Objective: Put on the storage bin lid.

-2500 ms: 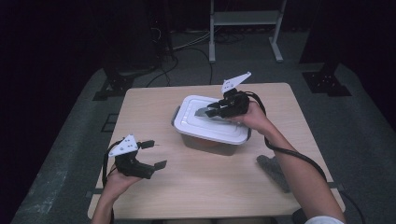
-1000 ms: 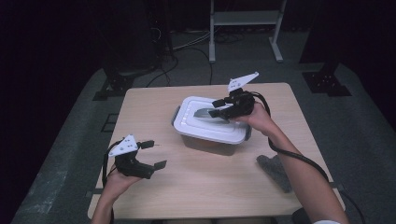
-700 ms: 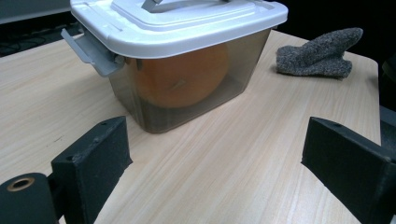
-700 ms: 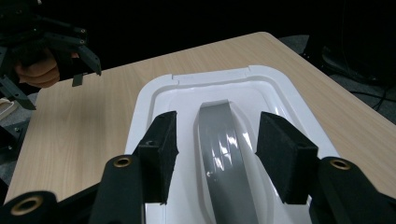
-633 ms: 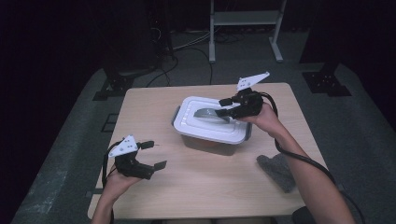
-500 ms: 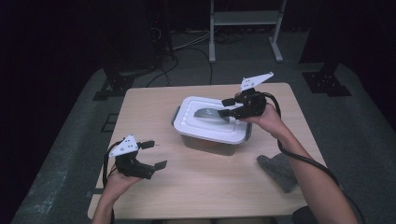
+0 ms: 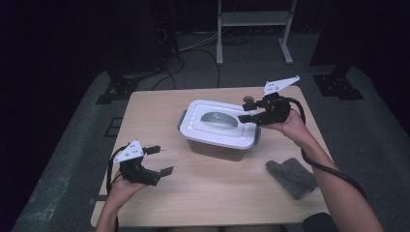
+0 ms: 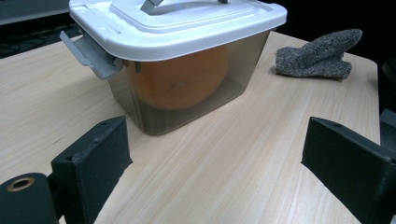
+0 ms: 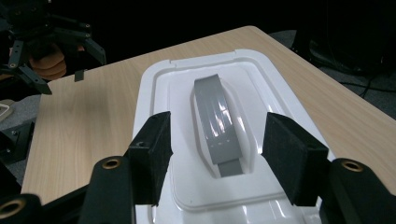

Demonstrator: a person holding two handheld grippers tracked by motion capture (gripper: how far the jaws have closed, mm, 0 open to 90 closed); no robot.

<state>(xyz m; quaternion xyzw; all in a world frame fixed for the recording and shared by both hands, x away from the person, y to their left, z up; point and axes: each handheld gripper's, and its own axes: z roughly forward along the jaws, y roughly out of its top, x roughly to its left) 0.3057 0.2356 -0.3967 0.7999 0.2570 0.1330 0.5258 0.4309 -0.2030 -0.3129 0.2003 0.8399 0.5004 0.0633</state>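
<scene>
box (image 7: 217, 129) sits a little back of the table (image 7: 159, 104) centre, nearer the right edge than the left, white lid (image 9: 187, 88) seated on it, grey handle (image 9: 215, 119) lying flat in the lid's recess. through the smoky wall an orange round thing (image 8: 180, 81) is visible inside – what it is, cannot tell. grey side latch (image 8: 88, 51) on the end facing the left gripper sticks out from under the lid rim; whether it is clipped down cannot be read.

right gripper (image 7: 249, 110) – over the right end of the lid, pointing along the handle. its jaws have just been opening, and in the right gripper view they stand apart on either side of the handle's near end with nothing between the pads: not gripping. judgement: it has let go of the handle and is backing toward the right edge, so the lid work on that end looks finished or paused.

left gripper (image 7: 162, 159) – near the front left corner, hand resting on the table, jaws wide apart and empty. it points at the box's latch end, well apart from it. judgement: parked there to wait its turn, or lined up to take that latch next.

grey mitt (image 7: 291, 177) lies flat near the front right corner, apart from the box, untouched by either gripper.

risk, as a guess: pulling on one end alone could slide the box, since nothing braces it.
</scene>
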